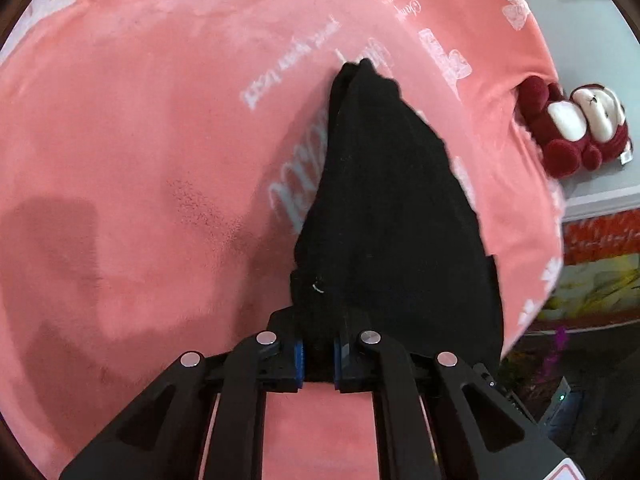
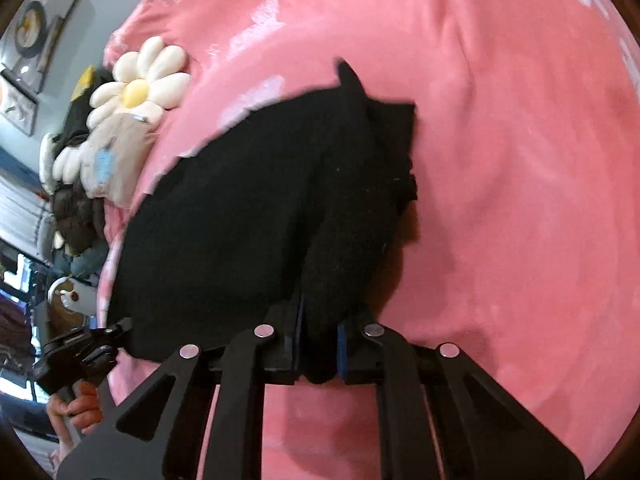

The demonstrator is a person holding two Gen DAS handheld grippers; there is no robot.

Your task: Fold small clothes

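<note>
A small black garment [image 1: 392, 208] is stretched over a pink blanket [image 1: 140, 120] printed with white lettering. My left gripper [image 1: 319, 356] is shut on one edge of the black cloth, which bunches between its blue pads [image 1: 298, 360]. In the right wrist view the same black garment [image 2: 248, 208] spreads to the left and rises from the pink blanket [image 2: 520, 200]. My right gripper [image 2: 320, 356] is shut on another edge of it, with a fold pinched between its blue pads [image 2: 341, 350]. The other hand-held gripper [image 2: 80, 352] and a hand [image 2: 80, 408] show at the lower left.
A dark red and cream plush toy [image 1: 572, 128] lies on a grey surface past the blanket's right edge. A daisy-shaped cushion [image 2: 140, 84] and other soft items [image 2: 104, 160] are piled at the blanket's left edge. Framed pictures [image 2: 28, 32] hang on the wall behind.
</note>
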